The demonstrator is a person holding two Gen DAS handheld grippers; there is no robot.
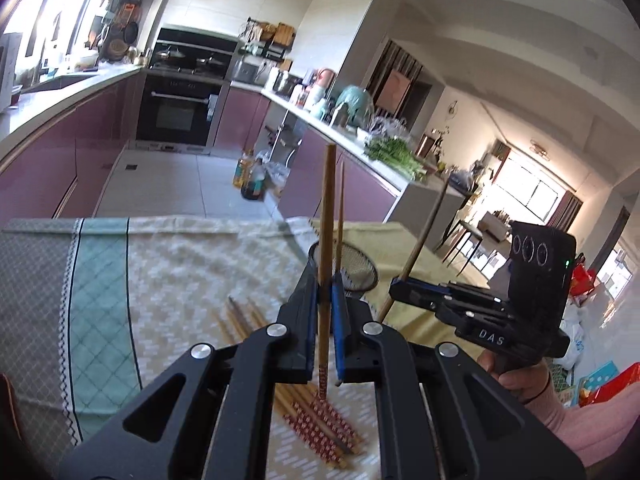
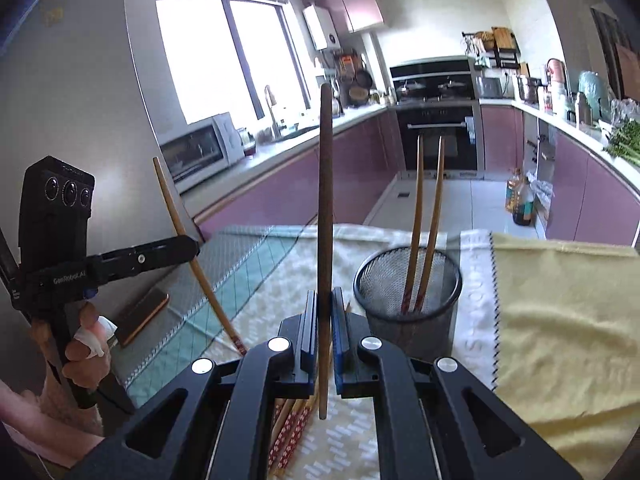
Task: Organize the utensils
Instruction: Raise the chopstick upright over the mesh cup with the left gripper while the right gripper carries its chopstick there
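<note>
My left gripper [image 1: 325, 280] is shut on a light wooden chopstick [image 1: 327, 216] that stands nearly upright, its patterned red end down. My right gripper [image 2: 324, 296] is shut on a darker brown chopstick [image 2: 325, 208], also upright. Each gripper shows in the other's view: the right gripper [image 1: 394, 286] at the right with its tilted stick, the left gripper [image 2: 194, 246] at the left. A black mesh cup [image 2: 408, 280] stands just beyond the right gripper and holds two chopsticks [image 2: 418, 216]. Several more chopsticks [image 1: 320, 420] lie in a pile on the cloth below both grippers.
A patterned tablecloth [image 1: 180, 272] covers the table, with a yellow cloth [image 2: 560, 320] to the right of the cup. A phone [image 2: 140, 316] lies near the left edge. Beyond the table's far edge are the kitchen floor, purple cabinets and bottles [image 2: 520, 200] on the floor.
</note>
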